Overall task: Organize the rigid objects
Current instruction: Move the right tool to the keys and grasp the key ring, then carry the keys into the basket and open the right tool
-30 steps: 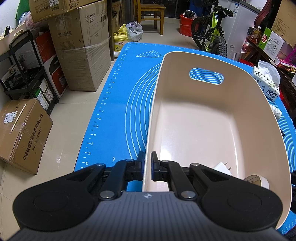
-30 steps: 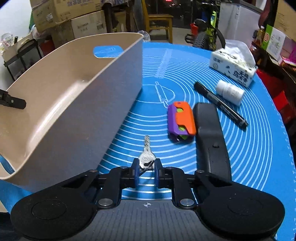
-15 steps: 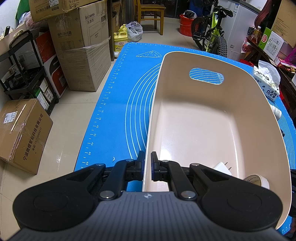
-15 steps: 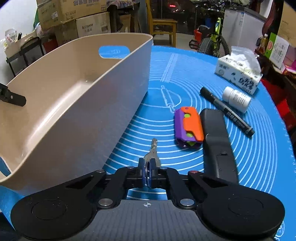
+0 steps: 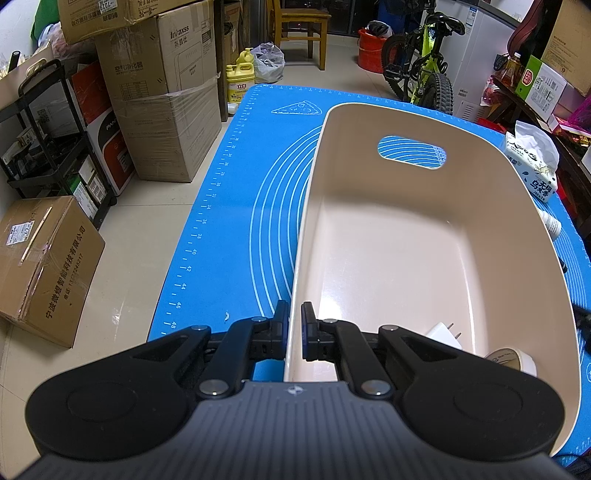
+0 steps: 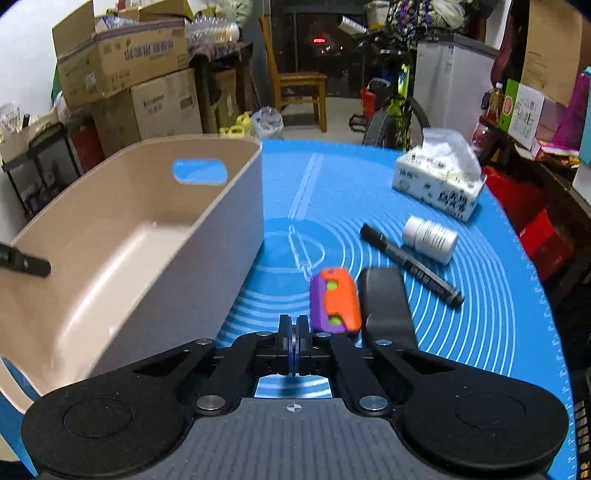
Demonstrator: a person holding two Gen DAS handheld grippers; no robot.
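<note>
A beige plastic bin [image 5: 406,258] stands on the blue mat [image 5: 229,229]. My left gripper [image 5: 294,325] is shut on the bin's near left rim. Inside lie a white charger plug [image 5: 445,334] and a tape roll [image 5: 511,362]. My right gripper [image 6: 294,332] is shut on a key ring, whose thin edge shows between the pads; the key itself is hidden. It is lifted above the mat, right of the bin [image 6: 147,236]. An orange and purple toy [image 6: 334,301], a black case [image 6: 386,302], a black marker [image 6: 410,258] and a white bottle [image 6: 430,238] lie on the mat.
A tissue pack [image 6: 439,177] lies at the mat's far right. Cardboard boxes [image 5: 159,92], a black rack [image 5: 48,147], a chair [image 5: 299,26] and a bicycle [image 5: 424,74] stand around the table. The floor drops off left of the mat.
My right gripper closed on the key ring, then rose and tipped up, taking the key off the mat. My left gripper has held the bin rim unmoved.
</note>
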